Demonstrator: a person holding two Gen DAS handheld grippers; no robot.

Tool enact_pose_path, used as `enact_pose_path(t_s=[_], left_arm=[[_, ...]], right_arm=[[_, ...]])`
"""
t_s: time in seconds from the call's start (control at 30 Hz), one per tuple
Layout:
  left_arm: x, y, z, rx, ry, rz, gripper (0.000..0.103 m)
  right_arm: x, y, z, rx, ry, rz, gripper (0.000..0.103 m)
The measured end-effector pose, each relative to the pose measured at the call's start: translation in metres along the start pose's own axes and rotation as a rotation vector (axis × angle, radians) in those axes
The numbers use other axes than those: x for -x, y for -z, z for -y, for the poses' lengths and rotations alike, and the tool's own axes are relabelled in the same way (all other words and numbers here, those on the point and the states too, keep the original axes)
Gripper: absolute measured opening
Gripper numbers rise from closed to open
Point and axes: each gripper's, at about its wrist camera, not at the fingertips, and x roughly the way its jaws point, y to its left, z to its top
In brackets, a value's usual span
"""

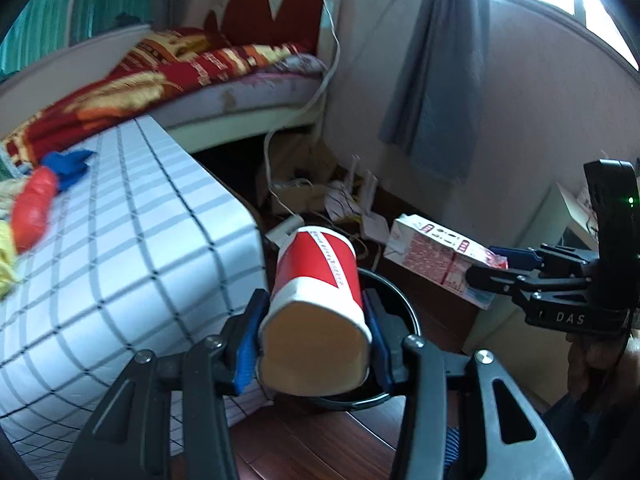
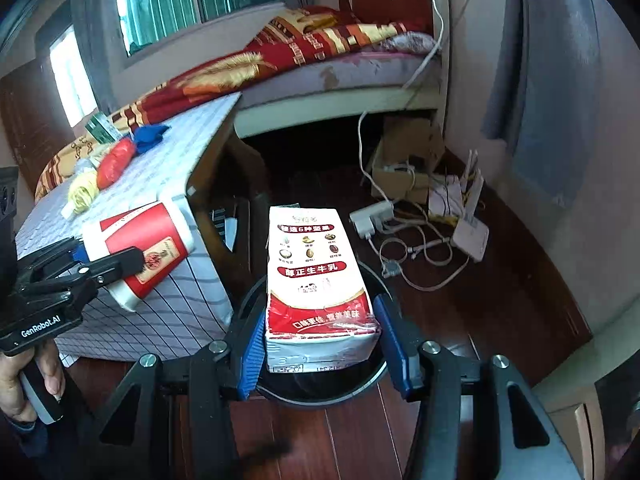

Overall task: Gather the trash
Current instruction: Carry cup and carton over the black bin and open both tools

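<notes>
My left gripper point(image 1: 314, 338) is shut on a red and white paper cup point(image 1: 316, 292), held on its side above a black round trash bin point(image 1: 396, 300) on the floor. My right gripper point(image 2: 320, 344) is shut on a red and white milk carton point(image 2: 316, 280), held over the same bin point(image 2: 376, 376). In the left wrist view the right gripper point(image 1: 486, 270) holds the carton point(image 1: 436, 256) at the right. In the right wrist view the left gripper point(image 2: 110, 258) holds the cup point(image 2: 140, 248) at the left.
A table with a blue checked cloth point(image 1: 132, 248) stands at the left, with a red wrapper point(image 2: 114, 162), a blue wrapper point(image 2: 148, 134) and yellow trash point(image 2: 82, 194) on it. A bed point(image 2: 320, 60) lies behind. Cables, a power strip point(image 2: 370, 216), a router and a cardboard box point(image 2: 404, 160) lie on the wooden floor.
</notes>
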Motion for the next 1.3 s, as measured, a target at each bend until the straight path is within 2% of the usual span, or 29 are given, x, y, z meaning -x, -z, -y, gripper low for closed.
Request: enact_pose_path(t_s=[0.2,0.4,0.43,0.47,0.5,0.53,0.63,0.73,0.8,0.93,1.3], left_arm=[[-0.038,0.013,0.002,0.005,0.029,-0.108,0.048],[-0.068,0.024,-0.002,0.04,0.071,-0.183,0.05],[-0.073,0.025,-0.003,0.043,0.082,-0.195,0.057],[-0.078,0.028,-0.002,0.046,0.082,-0.208,0.069],[-0.08,0.03,-0.001,0.051,0.056,-0.206,0.073],[-0.081,0.031,-0.002,0.053,0.043,-0.201,0.079],[-0.081,0.035,-0.005,0.064,0.0,-0.21,0.1],[-0.075,0.037,-0.009,0.06,-0.055,-0.195,0.101],[-0.07,0.037,-0.013,0.063,-0.083,-0.186,0.102],[-0.062,0.032,-0.02,0.069,-0.114,-0.16,0.103],[-0.024,0.016,-0.026,0.066,-0.162,-0.079,0.103]], right_arm=[[-0.033,0.017,0.013,0.003,-0.04,-0.08,0.054],[-0.069,0.014,0.016,-0.023,-0.111,-0.132,0.054],[-0.077,0.013,0.017,-0.035,-0.135,-0.139,0.054],[-0.087,0.012,0.022,-0.065,-0.157,-0.151,0.059],[-0.095,0.012,0.027,-0.098,-0.145,-0.165,0.079],[-0.101,0.013,0.035,-0.145,-0.119,-0.178,0.085],[-0.103,0.014,0.054,-0.246,-0.112,-0.169,0.086],[-0.096,0.012,0.062,-0.266,-0.083,-0.144,0.09],[-0.09,0.01,0.062,-0.268,-0.054,-0.118,0.103],[-0.084,0.01,0.056,-0.234,-0.004,-0.106,0.103],[-0.055,0.001,0.033,-0.177,0.023,-0.023,0.103]])
